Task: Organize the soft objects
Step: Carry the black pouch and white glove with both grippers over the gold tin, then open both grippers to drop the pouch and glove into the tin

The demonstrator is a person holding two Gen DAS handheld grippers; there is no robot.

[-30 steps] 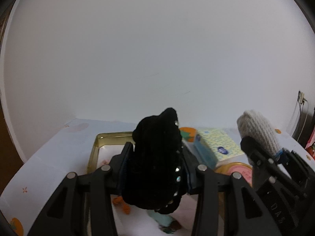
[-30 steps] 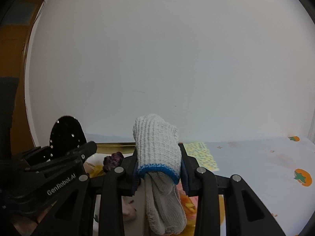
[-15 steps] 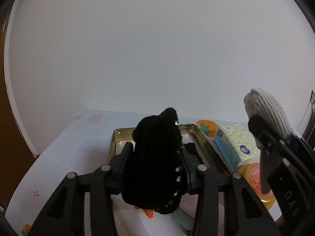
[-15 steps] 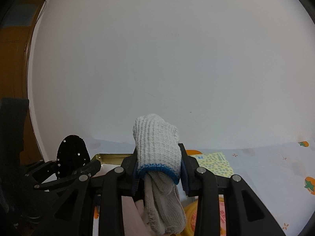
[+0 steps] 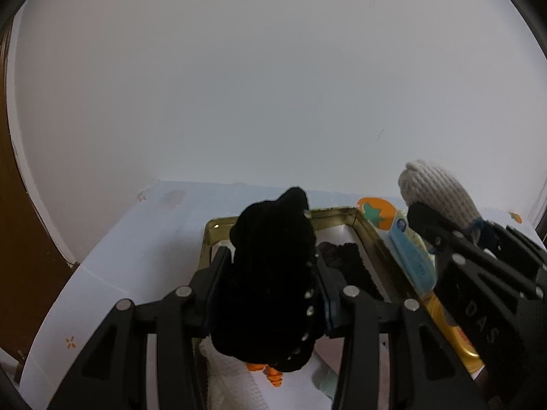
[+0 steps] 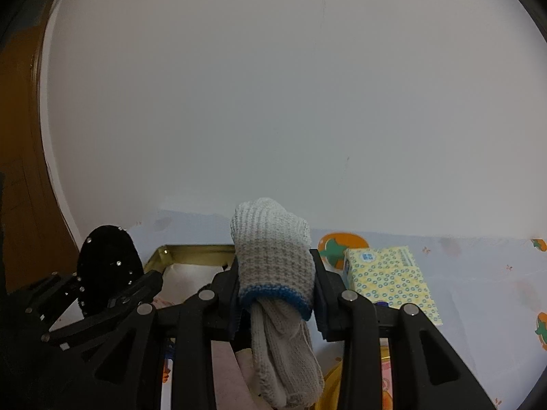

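Between pinching jaws, ribbed knit glove [image 6: 273,256]

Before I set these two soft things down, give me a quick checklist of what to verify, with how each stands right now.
1. Left gripper clamps the black studded cloth: ok.
2. Right gripper clamps the knitted glove: ok.
3. Gold tin within view ahead: ok.
4. Room left in the tin: cannot tell; a dark cloth already lies inside.
5. Tissue pack stands apart from the tin: ok.
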